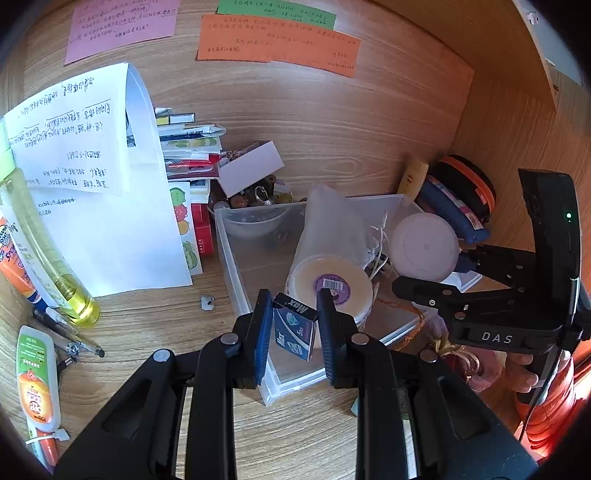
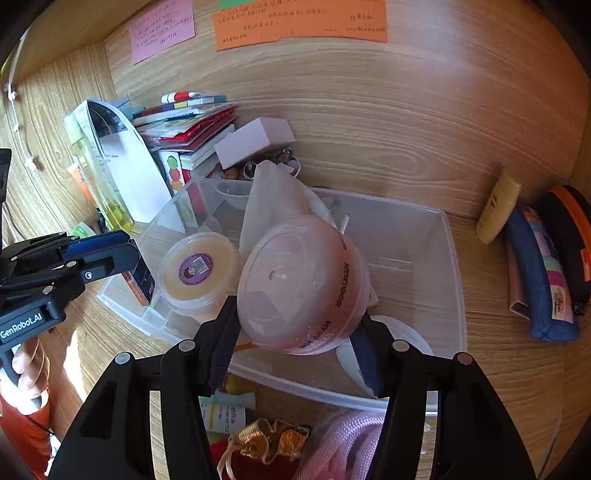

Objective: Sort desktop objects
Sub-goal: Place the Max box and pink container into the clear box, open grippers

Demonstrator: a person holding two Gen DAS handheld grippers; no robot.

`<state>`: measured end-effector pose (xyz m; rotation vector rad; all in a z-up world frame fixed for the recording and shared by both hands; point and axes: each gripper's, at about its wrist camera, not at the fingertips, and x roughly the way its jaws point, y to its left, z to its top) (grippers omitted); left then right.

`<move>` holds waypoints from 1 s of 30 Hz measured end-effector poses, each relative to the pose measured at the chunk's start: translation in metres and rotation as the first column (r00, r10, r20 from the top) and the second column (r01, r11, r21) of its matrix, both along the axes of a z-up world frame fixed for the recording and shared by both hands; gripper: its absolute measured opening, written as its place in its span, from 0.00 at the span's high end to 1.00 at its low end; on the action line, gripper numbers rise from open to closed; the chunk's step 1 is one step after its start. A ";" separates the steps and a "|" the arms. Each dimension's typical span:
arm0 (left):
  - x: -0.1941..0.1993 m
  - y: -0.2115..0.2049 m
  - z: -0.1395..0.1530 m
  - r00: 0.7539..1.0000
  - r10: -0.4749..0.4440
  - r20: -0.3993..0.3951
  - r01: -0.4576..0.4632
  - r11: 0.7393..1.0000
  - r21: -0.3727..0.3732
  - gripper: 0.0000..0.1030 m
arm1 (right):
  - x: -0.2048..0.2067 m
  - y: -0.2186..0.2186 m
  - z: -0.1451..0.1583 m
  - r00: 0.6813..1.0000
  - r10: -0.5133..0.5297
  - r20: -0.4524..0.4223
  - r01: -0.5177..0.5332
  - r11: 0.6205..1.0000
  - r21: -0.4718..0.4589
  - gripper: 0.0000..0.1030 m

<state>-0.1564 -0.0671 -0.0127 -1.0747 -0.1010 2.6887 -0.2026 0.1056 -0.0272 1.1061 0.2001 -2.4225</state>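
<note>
The small blue box (image 1: 294, 326) read "Max" on its top flap and side, with "5" in smaller print. It sat clamped between the blue pads of the left gripper (image 1: 291, 325), tilted, hanging over the near left corner of the clear plastic bin (image 1: 236, 273). The right gripper (image 2: 295, 332) bore "DAS" on its body in the left wrist view; the left one showed "GenRobot.AI" in the right wrist view. The right gripper was closed around a pale pink round container (image 2: 303, 284) with dark lettering down its side, too warped to read, held above the bin's middle. Inside the bin lay a round cream-coloured tub (image 2: 199, 271) with a purple barcode sticker, a translucent pouch (image 2: 273, 199) and a small clear bowl (image 1: 251, 221). Handwritten pink (image 1: 122, 27), orange (image 1: 277, 44) and green (image 1: 277, 13) notes were stuck on the wooden back wall (image 1: 332, 110).
</note>
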 end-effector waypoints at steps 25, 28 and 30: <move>0.001 0.006 -0.002 1.000 -0.002 0.015 0.002 0.999 -0.033 0.77 | 0.007 -0.013 0.002 0.999 0.006 -0.045 -0.002 0.997 0.075 0.30; 0.007 0.008 0.002 1.000 0.007 0.008 -0.007 0.999 -0.036 0.73 | 0.011 -0.007 0.007 0.998 -0.002 -0.064 0.006 0.998 0.069 0.23; 0.012 0.009 0.006 1.000 0.012 -0.002 -0.012 0.999 -0.038 0.63 | 0.014 -0.003 0.010 0.997 -0.008 -0.074 0.014 0.997 0.073 0.23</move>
